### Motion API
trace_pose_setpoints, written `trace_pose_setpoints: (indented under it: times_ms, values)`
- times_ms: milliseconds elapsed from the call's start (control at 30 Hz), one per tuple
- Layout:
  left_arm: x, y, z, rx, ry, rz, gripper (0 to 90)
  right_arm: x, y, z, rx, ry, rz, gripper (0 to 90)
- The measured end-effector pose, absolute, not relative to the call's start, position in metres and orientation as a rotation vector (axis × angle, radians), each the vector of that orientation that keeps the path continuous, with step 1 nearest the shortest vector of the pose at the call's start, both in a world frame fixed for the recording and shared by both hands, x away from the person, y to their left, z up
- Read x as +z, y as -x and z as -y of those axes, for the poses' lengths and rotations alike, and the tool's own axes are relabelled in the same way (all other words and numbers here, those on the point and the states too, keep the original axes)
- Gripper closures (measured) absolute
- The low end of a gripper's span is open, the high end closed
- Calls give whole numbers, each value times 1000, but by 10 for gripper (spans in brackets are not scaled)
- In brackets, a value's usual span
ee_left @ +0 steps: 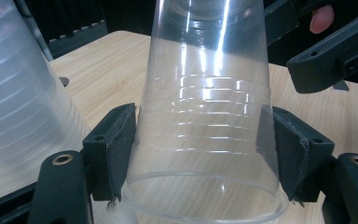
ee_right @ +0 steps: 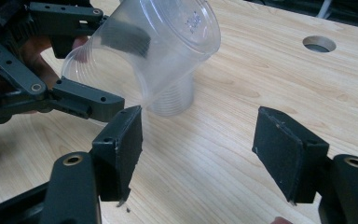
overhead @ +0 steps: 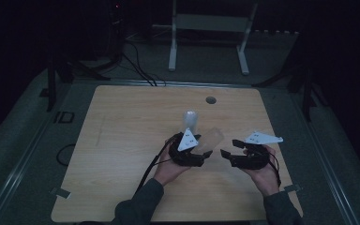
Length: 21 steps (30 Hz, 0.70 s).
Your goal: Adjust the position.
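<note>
Dim room, pale wooden table [overhead: 122, 154] with a round hole [overhead: 210, 100] near its far edge: at the middle of the high view the left gripper [overhead: 198, 154] is clamped on a clear ribbed plastic cup [overhead: 209, 139], tilted with its base toward the right of the frame, while a second, upside-down cup [overhead: 189, 120] stands on the wood just behind it. The right gripper [overhead: 229, 149], at centre right, hangs beside it with jaws spread wide and empty. If the aim is a hand-over, the right jaws should close gently across the cup's stiffer base end, since the thin, glossy, see-through wall would likely buckle or slip under a hard squeeze.
</note>
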<state>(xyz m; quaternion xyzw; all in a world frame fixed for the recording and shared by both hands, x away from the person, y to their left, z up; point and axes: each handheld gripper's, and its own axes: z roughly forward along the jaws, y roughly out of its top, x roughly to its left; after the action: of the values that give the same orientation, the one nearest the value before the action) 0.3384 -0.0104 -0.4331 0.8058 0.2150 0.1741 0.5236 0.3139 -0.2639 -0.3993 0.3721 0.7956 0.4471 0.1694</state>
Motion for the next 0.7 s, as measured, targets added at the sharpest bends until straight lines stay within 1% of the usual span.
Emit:
trace_pose_setpoints:
  times_ms: [700]
  values:
    - [-432,-340,10,400,-1948,-497,296,-390,-316,266,1163,-983,-2305,325]
